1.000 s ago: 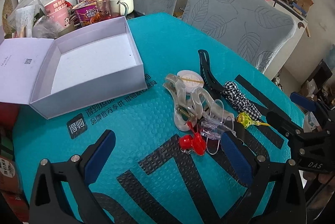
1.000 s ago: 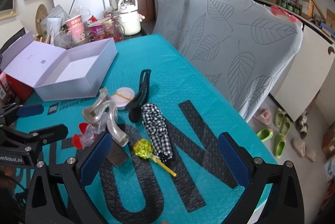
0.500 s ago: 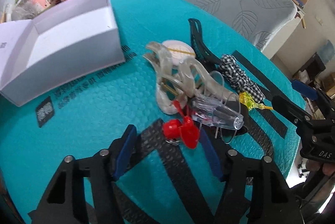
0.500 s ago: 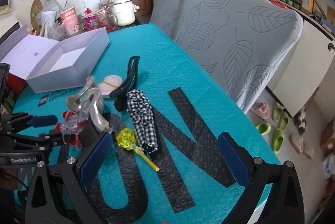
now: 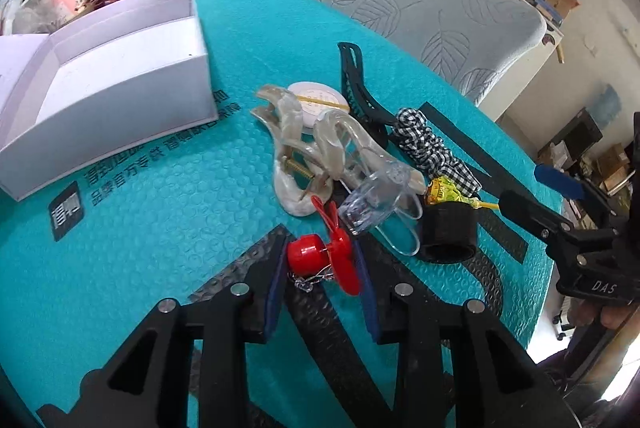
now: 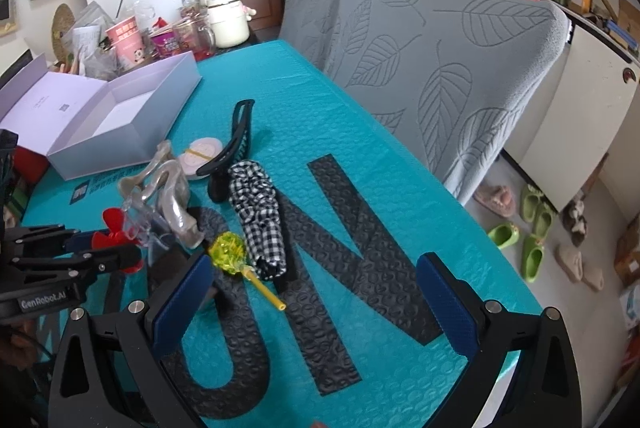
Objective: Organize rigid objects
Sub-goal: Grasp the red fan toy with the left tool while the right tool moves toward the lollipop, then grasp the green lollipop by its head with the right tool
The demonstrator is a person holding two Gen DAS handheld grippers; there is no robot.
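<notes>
Left wrist view: the left gripper has just been closing, and its blue pads now pinch the small red fan toy at about 6 o'clock from the heap of trinkets on the teal bubble mat. Just beyond the toy, toward 12 o'clock, lie a clear plastic piece and a translucent claw clip, with a round cream compact behind them. A black hair clip and a checked scrunchie sit toward 1 o'clock, a yellow lollipop and a black cap toward 3 o'clock. An open white box stands at 10 o'clock, well apart from the heap. Right wrist view shows the right gripper with fingers spread wide and nothing between them, over the mat's black lettering, the lollipop just beside its left pad.
</notes>
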